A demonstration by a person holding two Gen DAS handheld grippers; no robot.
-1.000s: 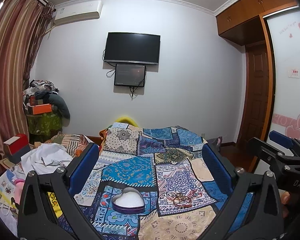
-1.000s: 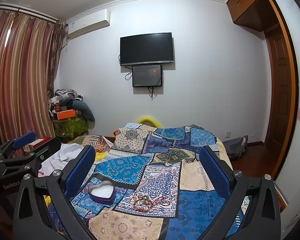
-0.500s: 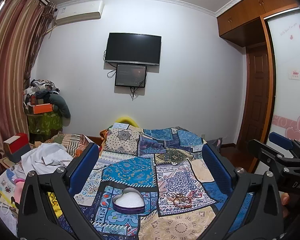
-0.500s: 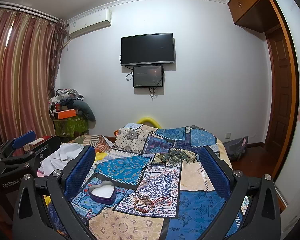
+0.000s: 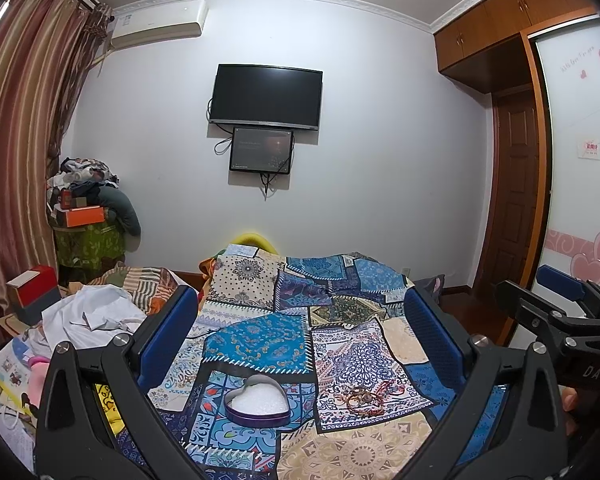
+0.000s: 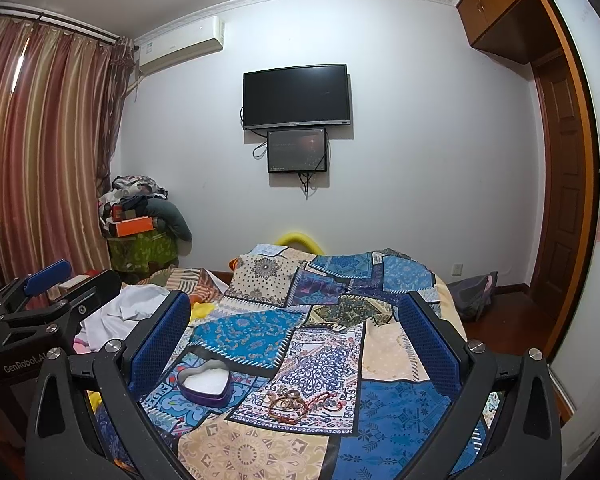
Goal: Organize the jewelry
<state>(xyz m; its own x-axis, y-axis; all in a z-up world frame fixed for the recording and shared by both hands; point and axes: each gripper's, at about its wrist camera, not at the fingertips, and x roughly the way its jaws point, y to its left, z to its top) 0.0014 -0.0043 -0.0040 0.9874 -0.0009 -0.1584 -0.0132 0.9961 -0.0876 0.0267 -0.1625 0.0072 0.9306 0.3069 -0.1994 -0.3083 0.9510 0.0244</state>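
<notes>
The left gripper (image 5: 300, 336) hangs above the near end of the bed with its blue-padded fingers spread wide and nothing between them. The right gripper (image 6: 294, 332) is held the same way, fingers wide apart and empty, and it also shows at the right edge of the left view; the two grippers sit side by side, well apart.

On the patchwork quilt (image 5: 260, 336) near the cameras lies a heart-shaped tin (image 5: 257, 401) with a purple wall and white lining, its lid off. Just to its right, apart from it, a small tangle of bracelets (image 5: 366, 397) lies on a white and blue patch.

Far across the room a television (image 5: 266, 97) hangs on the wall with a smaller screen (image 5: 261, 149) under it. Striped curtains (image 5: 16, 160) fill the left side, and a white cloth (image 5: 88, 316) is crumpled left of the bed
</notes>
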